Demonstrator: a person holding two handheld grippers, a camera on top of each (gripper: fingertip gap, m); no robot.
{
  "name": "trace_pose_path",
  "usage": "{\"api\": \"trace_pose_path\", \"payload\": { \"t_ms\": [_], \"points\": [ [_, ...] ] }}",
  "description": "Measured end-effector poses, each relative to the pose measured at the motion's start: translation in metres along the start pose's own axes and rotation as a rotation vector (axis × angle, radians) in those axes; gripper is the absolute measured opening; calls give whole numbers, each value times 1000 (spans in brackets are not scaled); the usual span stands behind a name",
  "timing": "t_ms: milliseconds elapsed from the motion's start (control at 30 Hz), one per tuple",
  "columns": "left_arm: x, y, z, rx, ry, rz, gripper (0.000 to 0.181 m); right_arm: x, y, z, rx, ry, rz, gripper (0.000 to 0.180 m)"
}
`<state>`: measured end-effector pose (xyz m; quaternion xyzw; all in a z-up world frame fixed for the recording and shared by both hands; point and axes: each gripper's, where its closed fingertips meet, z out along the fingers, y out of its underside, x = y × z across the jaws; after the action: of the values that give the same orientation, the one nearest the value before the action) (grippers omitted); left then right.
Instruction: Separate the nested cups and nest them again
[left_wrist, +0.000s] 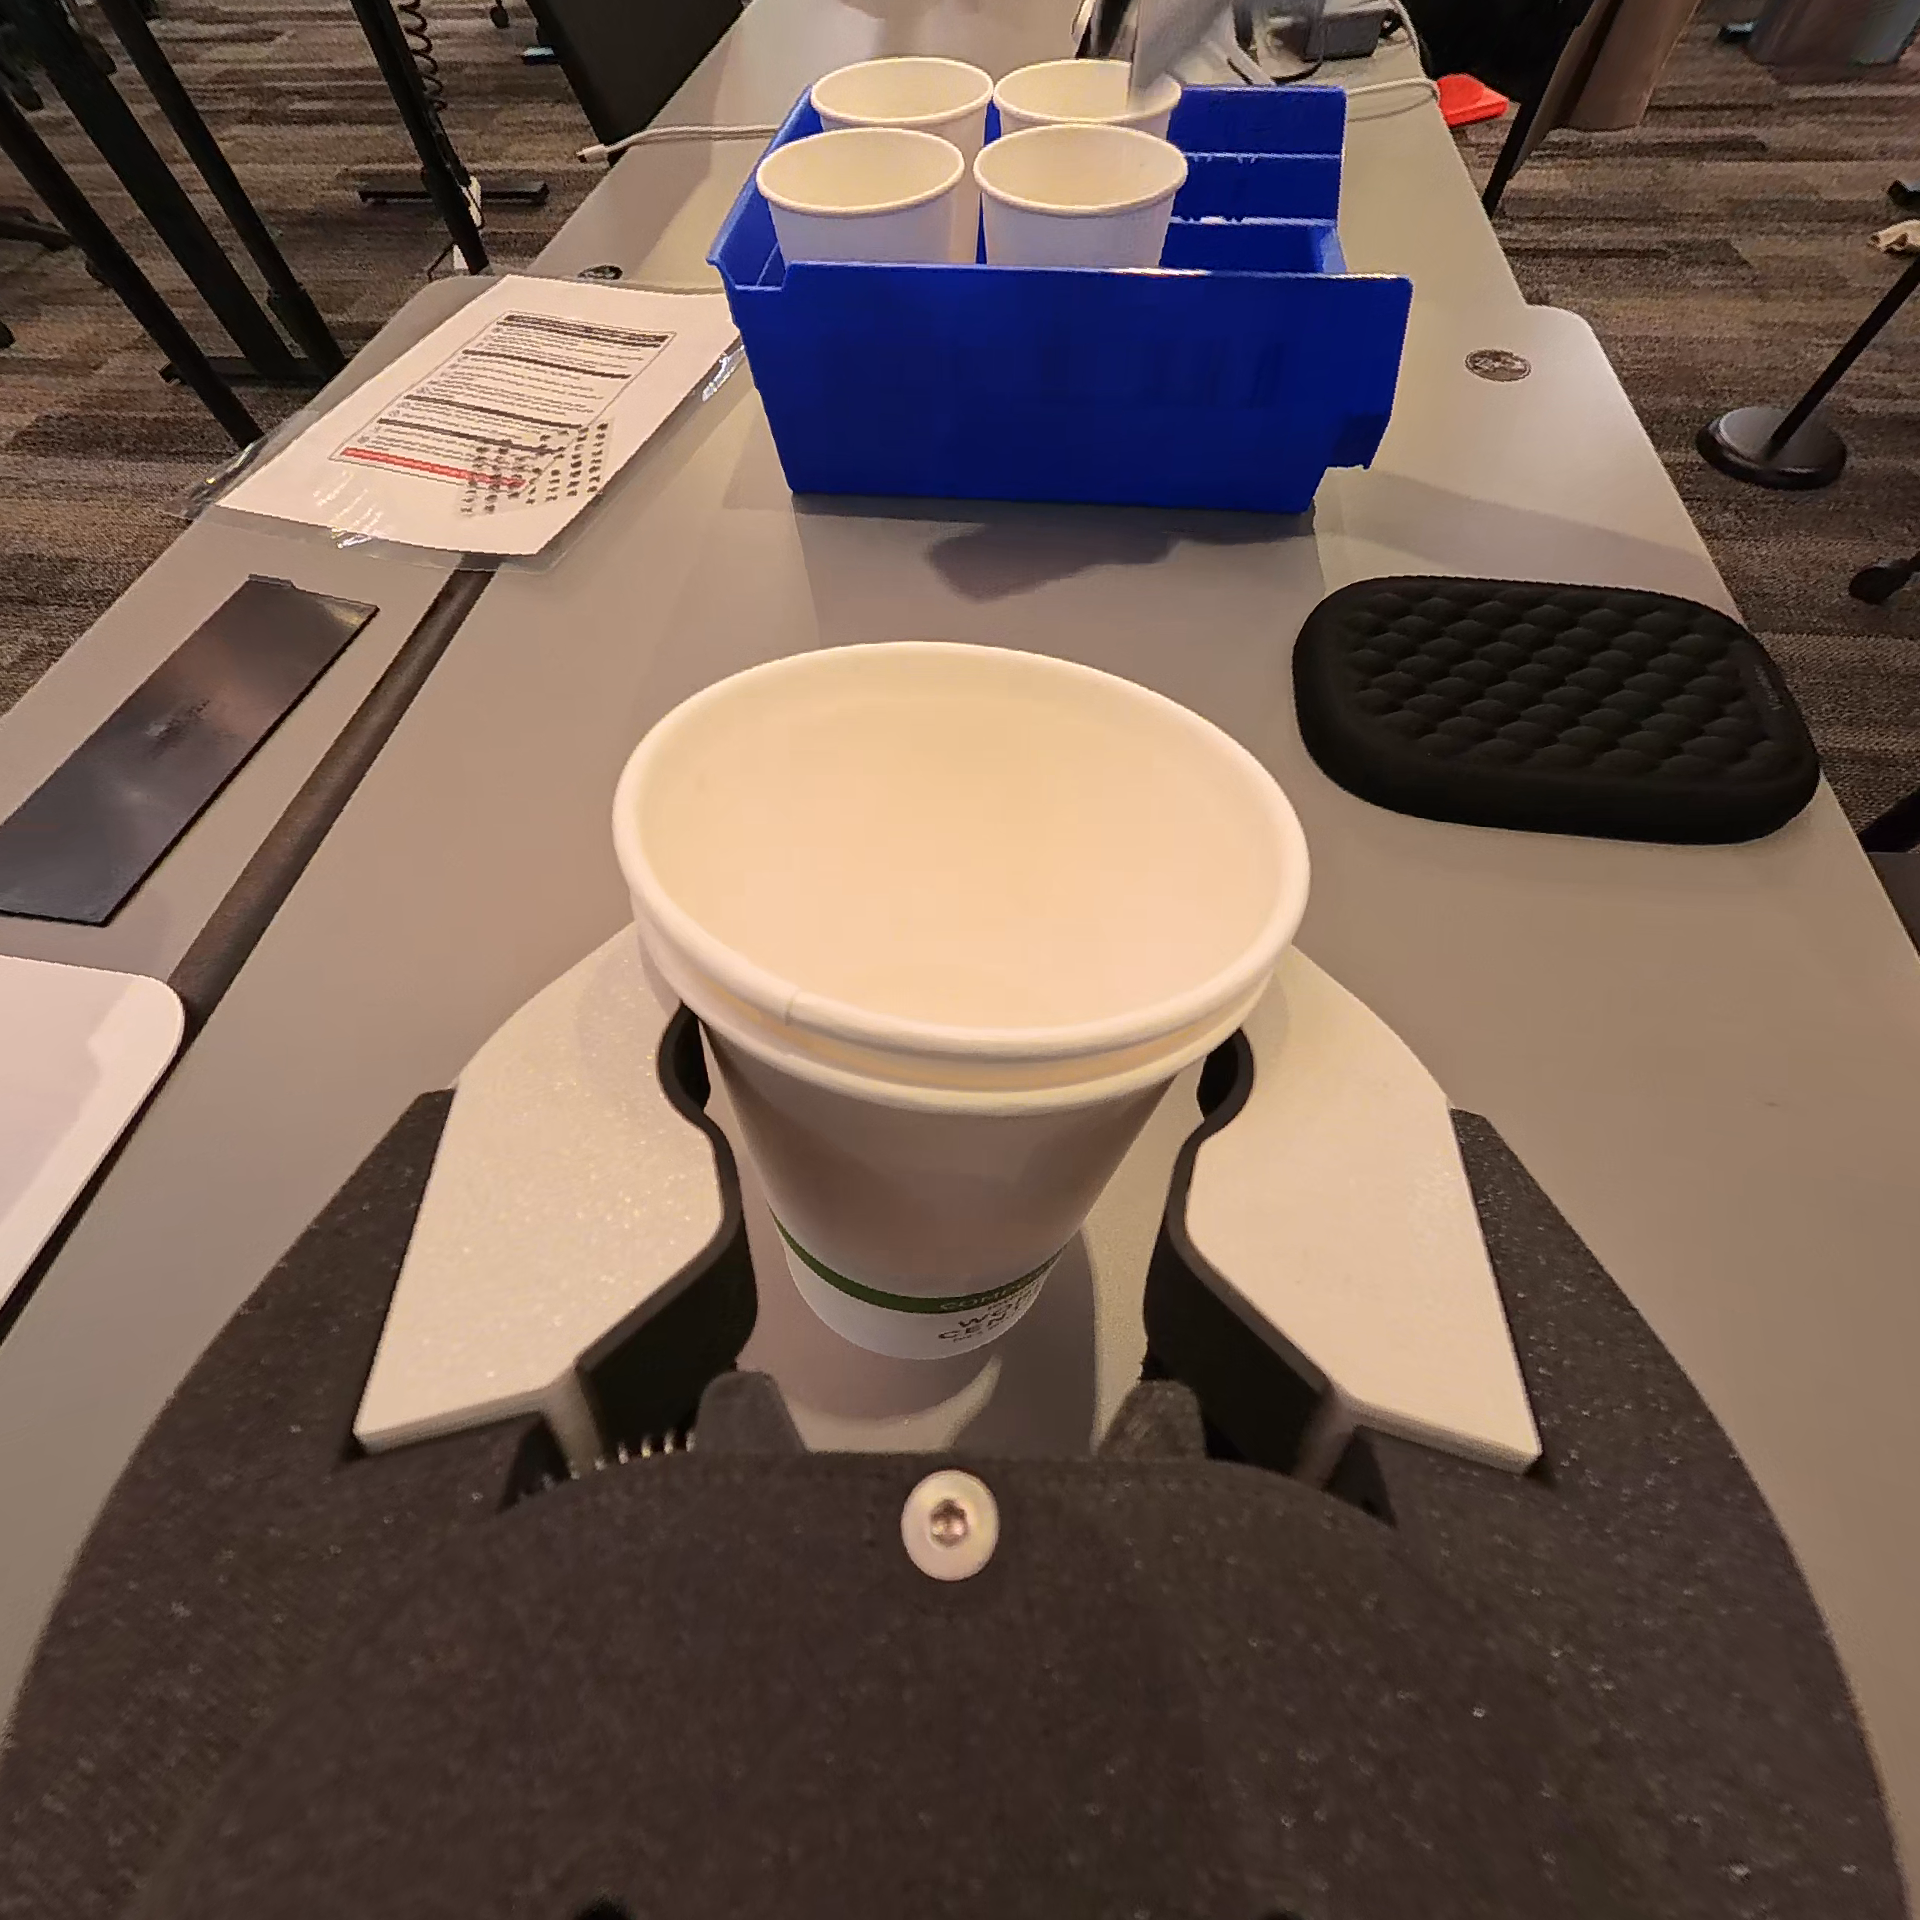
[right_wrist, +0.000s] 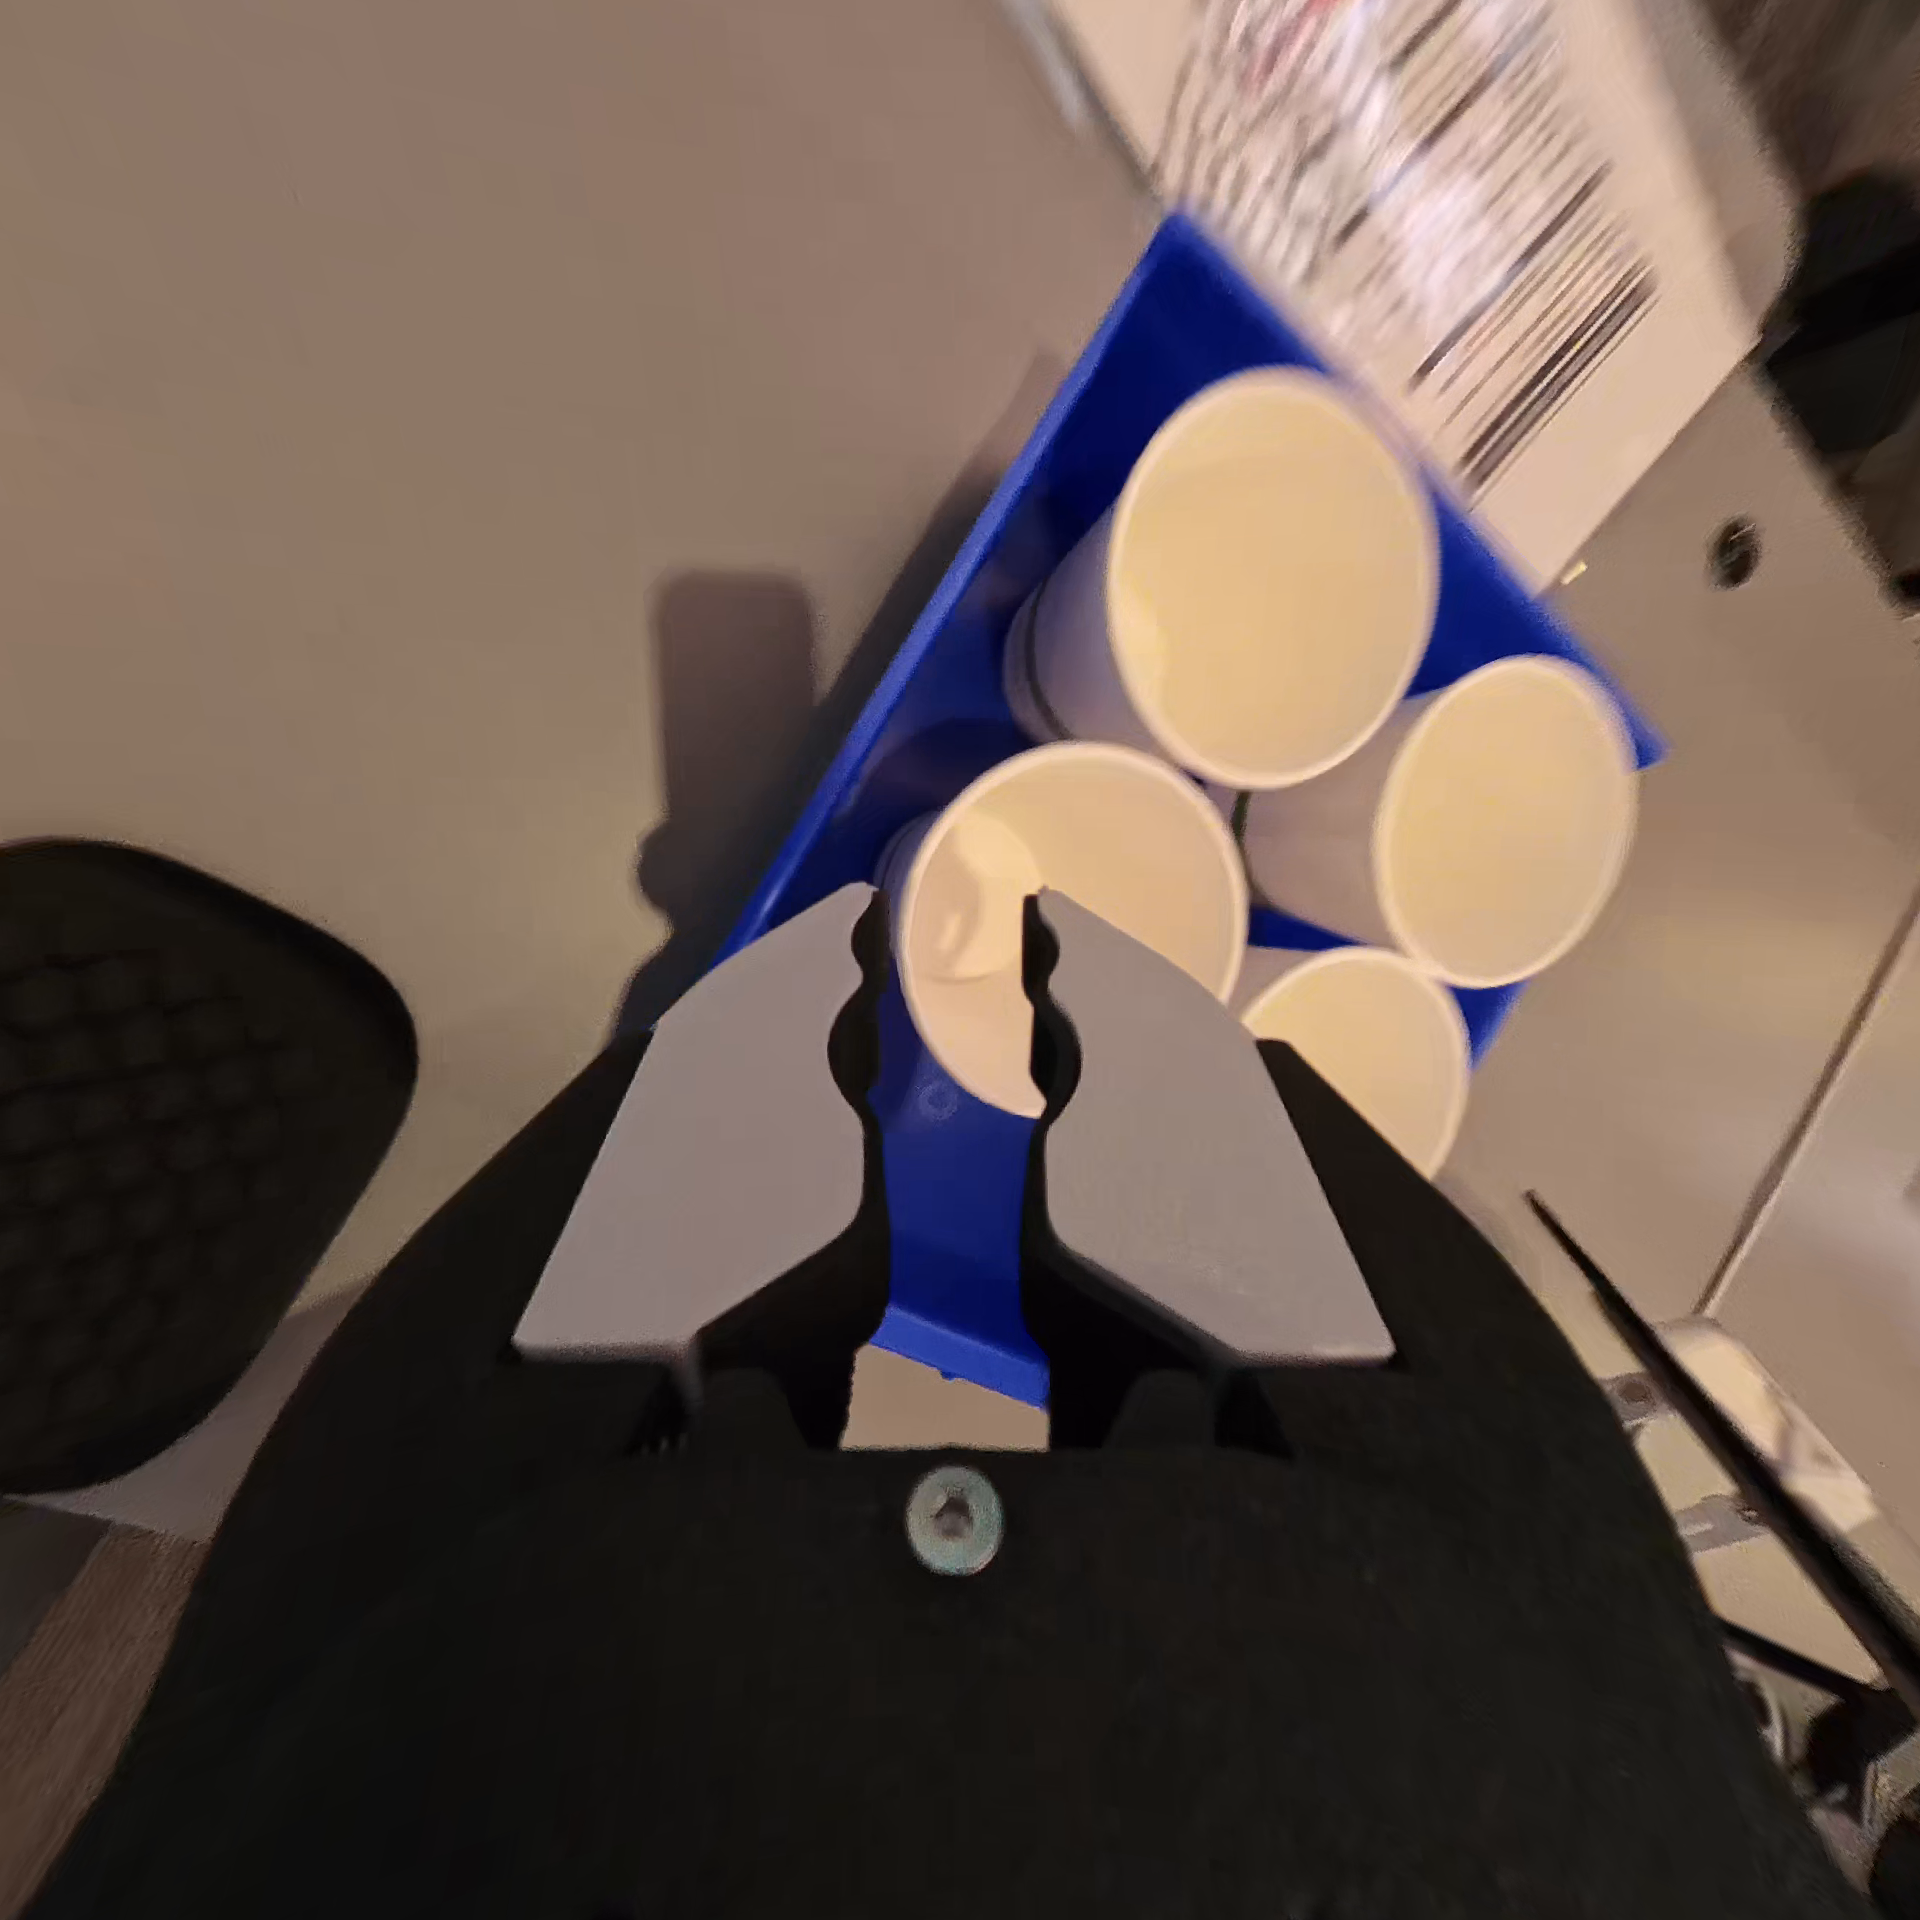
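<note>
The left tool (left_wrist: 951, 1049) is clamping a nested pair of white paper cups (left_wrist: 956, 935) upright above the grey table (left_wrist: 1507, 1091). The right tool (right_wrist: 951, 914), its jaws a narrow gap apart and holding nothing, is hanging over four more cups (left_wrist: 971, 161) standing in a blue bin (left_wrist: 1039, 395). A black quilted pad (left_wrist: 1548, 707) is lying to the right, a laminated sheet (left_wrist: 468, 416) to the left. Patterned carpet (left_wrist: 1766, 177) is spreading around the table.
</note>
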<state>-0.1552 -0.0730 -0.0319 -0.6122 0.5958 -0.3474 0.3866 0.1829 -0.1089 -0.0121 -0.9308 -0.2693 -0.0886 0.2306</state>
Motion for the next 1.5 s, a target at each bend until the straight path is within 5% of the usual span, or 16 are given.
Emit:
{"api": "trace_pose_path", "payload": {
  "t_ms": [133, 267, 400, 567, 1033, 1500],
  "points": [
    [2, 0, 2, 1, 4, 3, 94, -25, -69, -63, 212, 58, -118, 24],
    [6, 1, 4, -5, 11, 9, 94, -155, -133, -94, 401, -294, -400, 18],
    [10, -2, 3, 5, 24, 8, 94, -239, -165, -89, 456, -387, -598, 12],
    [15, -8, 0, 25, 41, 4, 94, -285, -182, -55, 401, -392, -720, 12],
    [16, -12, -3, 30, 35, 23, 93, -301, -185, -39, 322, -471, -722, 3],
    [18, -13, -2, 38, 50, 13, 93, -292, -196, -69, 365, -436, -710, 2]
  ]
}}
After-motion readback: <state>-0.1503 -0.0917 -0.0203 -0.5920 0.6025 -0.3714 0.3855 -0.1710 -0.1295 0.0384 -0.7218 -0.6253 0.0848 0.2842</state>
